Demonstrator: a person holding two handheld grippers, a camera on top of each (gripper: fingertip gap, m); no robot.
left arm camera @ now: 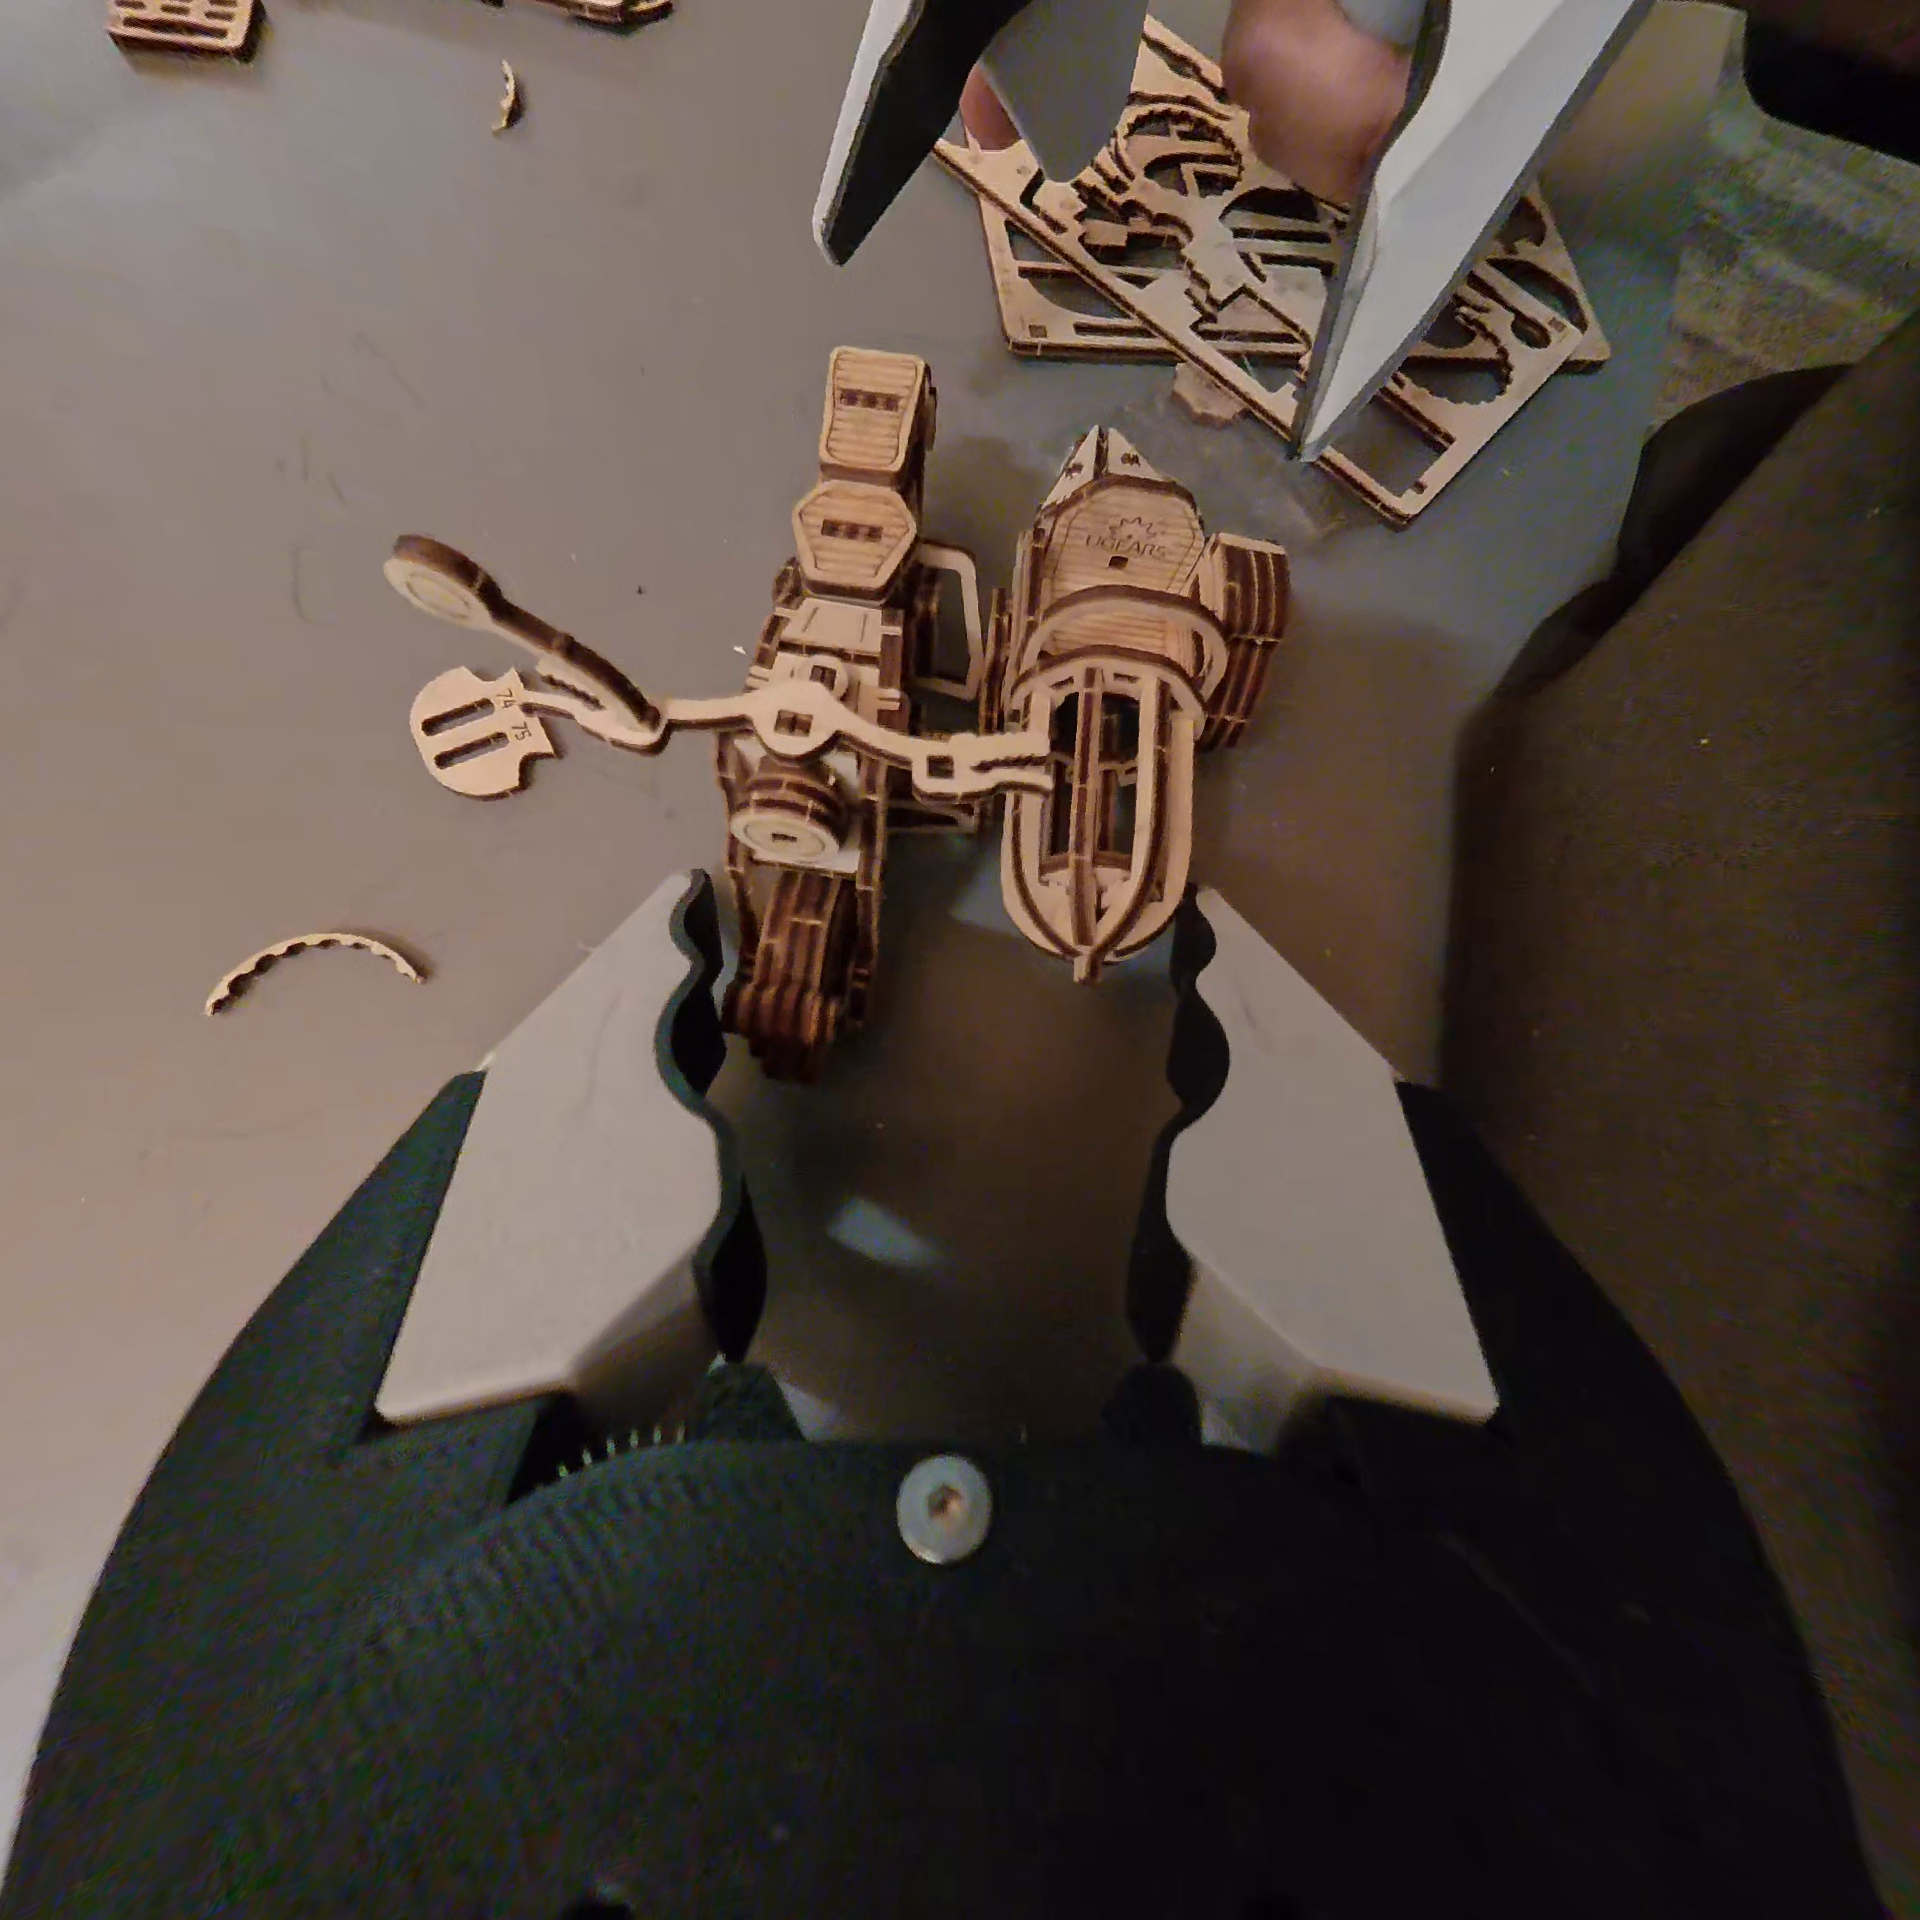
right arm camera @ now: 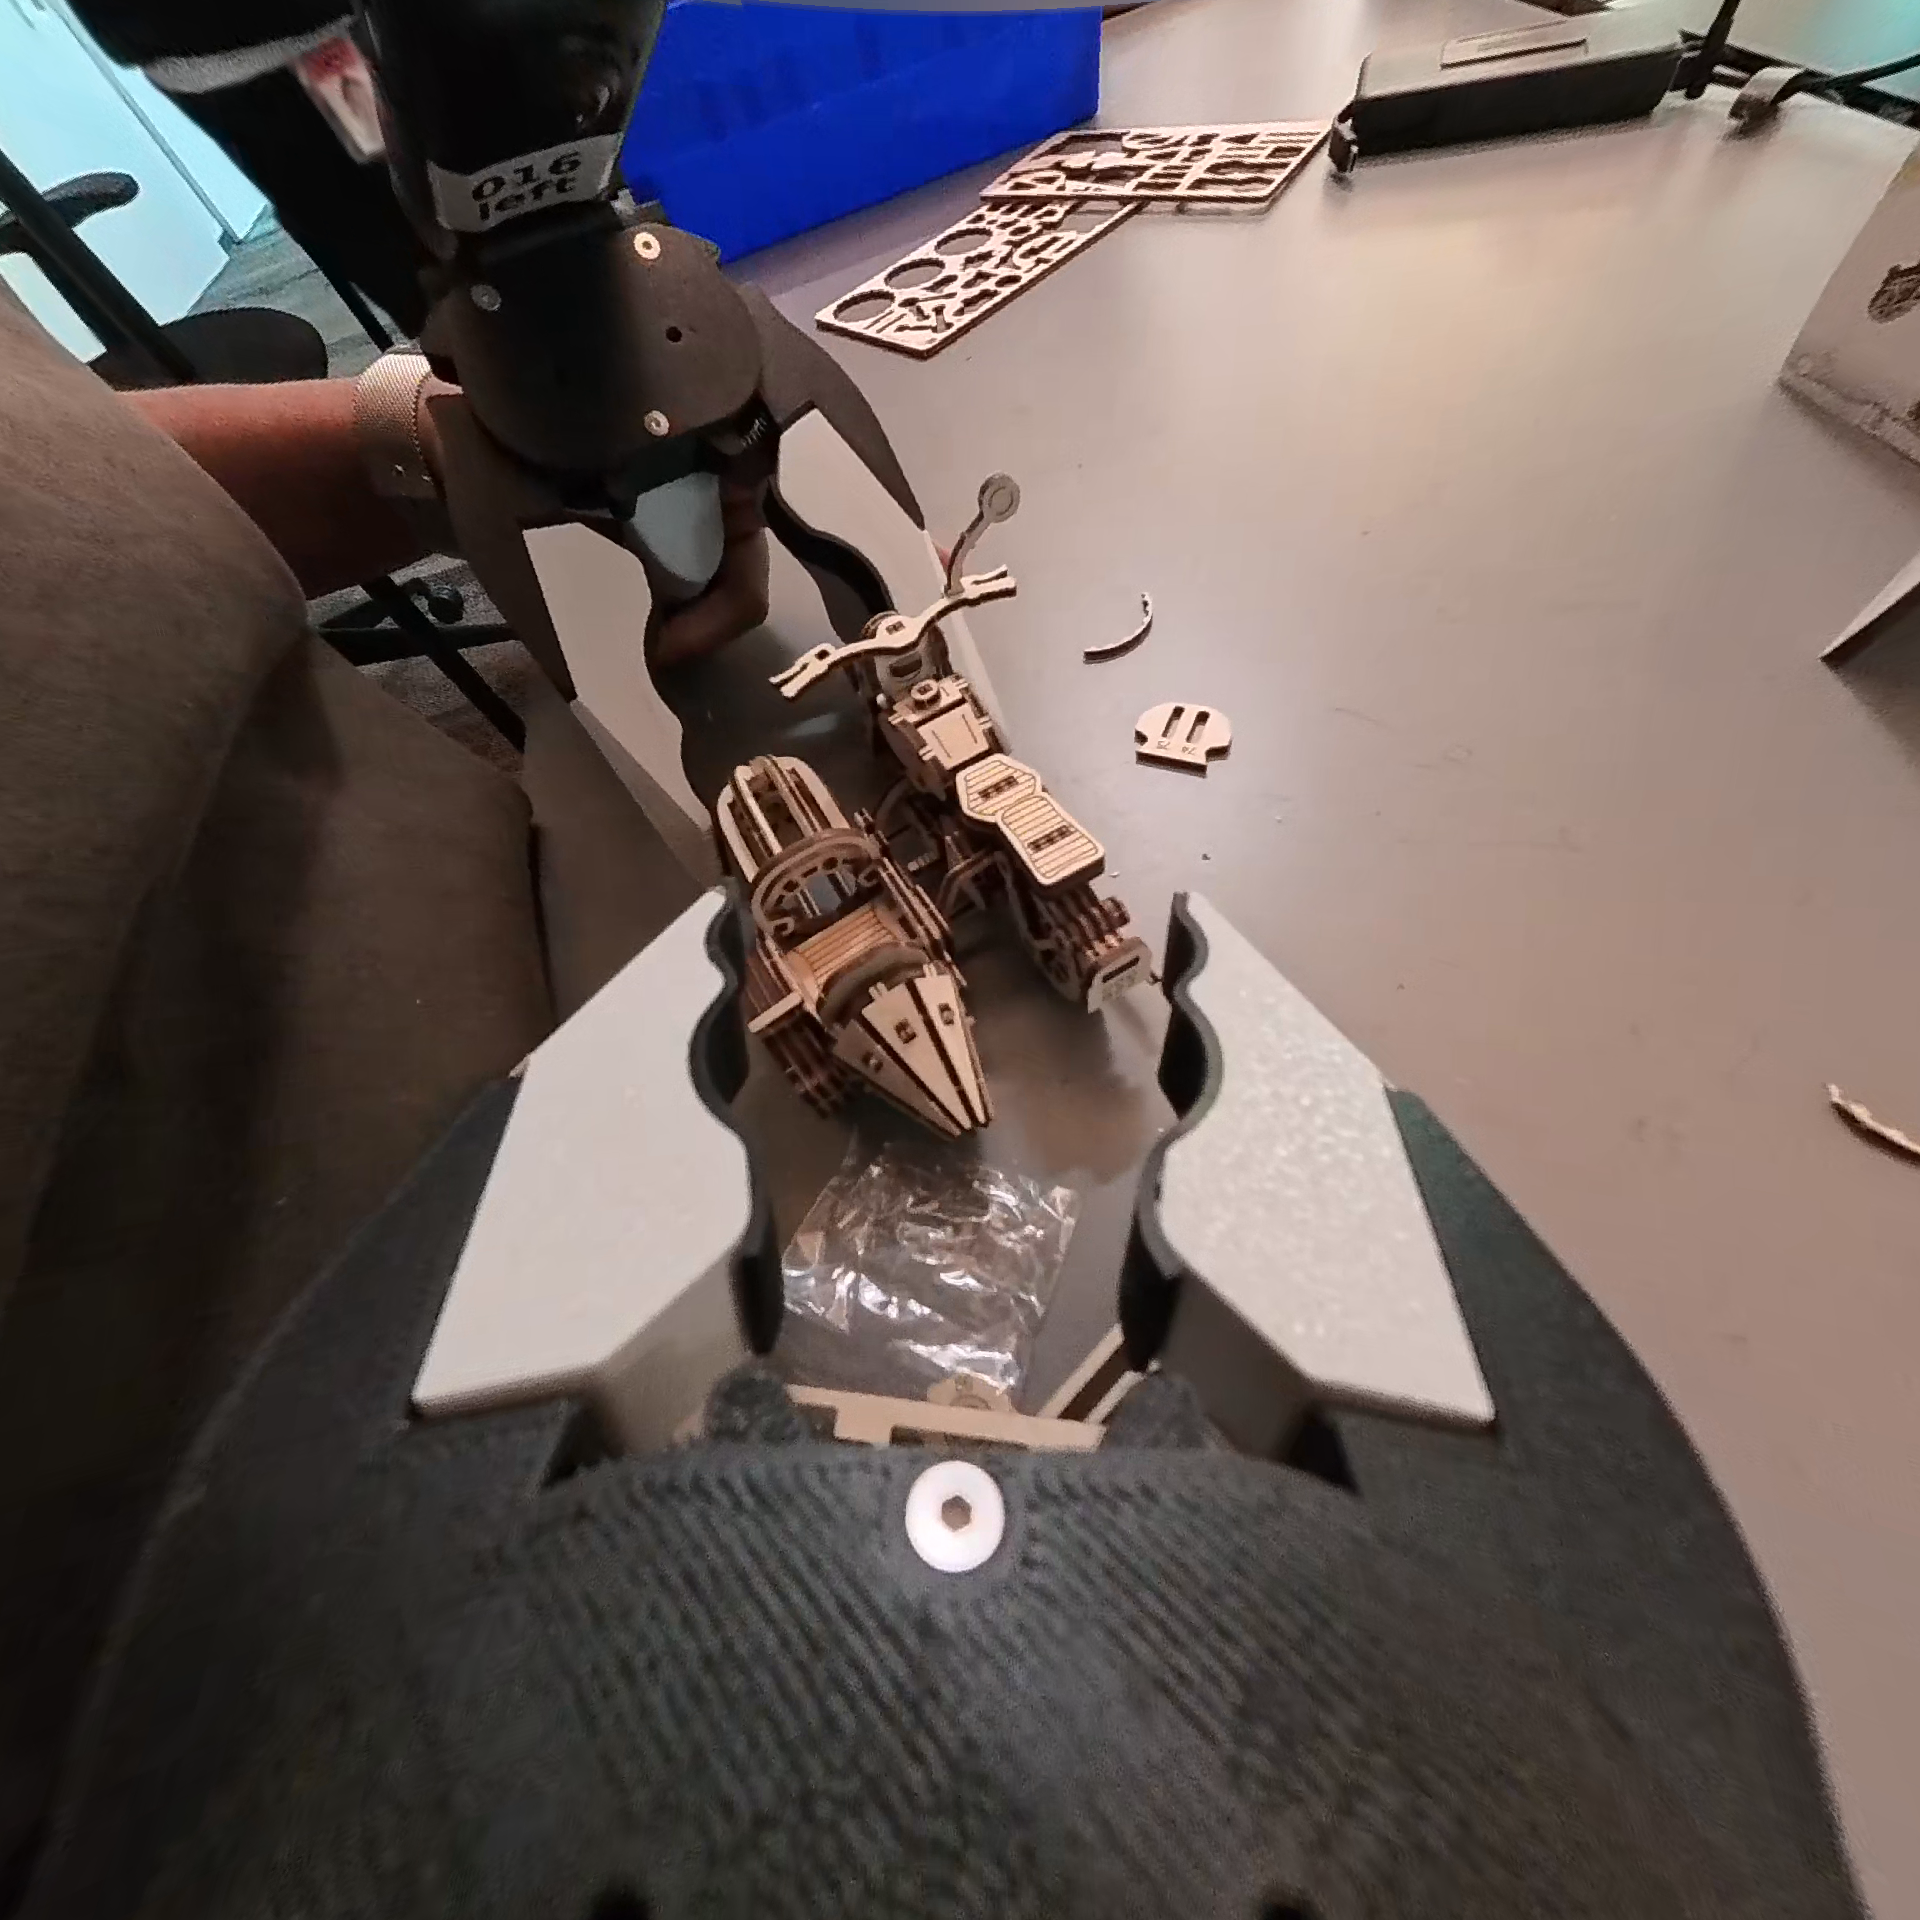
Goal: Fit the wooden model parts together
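A wooden motorcycle model (left arm camera: 821, 665) with a sidecar (left arm camera: 1112, 717) stands on the grey table (left arm camera: 312, 416). A mirror arm (left arm camera: 499, 603) sticks out from its handlebar. My left gripper (left arm camera: 945, 925) is open and empty, its jaws on either side of the front wheel and the sidecar nose. My right gripper (right arm camera: 956, 914) is open and empty behind the model (right arm camera: 987, 821), with the sidecar tail (right arm camera: 883, 997) between its jaws. Each gripper shows in the other's view, the right one (left arm camera: 1070, 348) and the left one (right arm camera: 748, 623).
A round slotted piece (left arm camera: 478, 727) and a curved toothed scrap (left arm camera: 312, 966) lie loose beside the model. Punched-out wooden sheets (left arm camera: 1247, 270) lie beyond it. A clear plastic bag (right arm camera: 925, 1257) lies under my right gripper. A blue bin (right arm camera: 862, 94) stands at the far edge. A person's brown clothing (right arm camera: 208, 831) borders the table. About 5 cm separates my left fingertips from the round slotted piece (left arm camera: 478, 727). Look for it in the right wrist view (right arm camera: 1171, 720) too.
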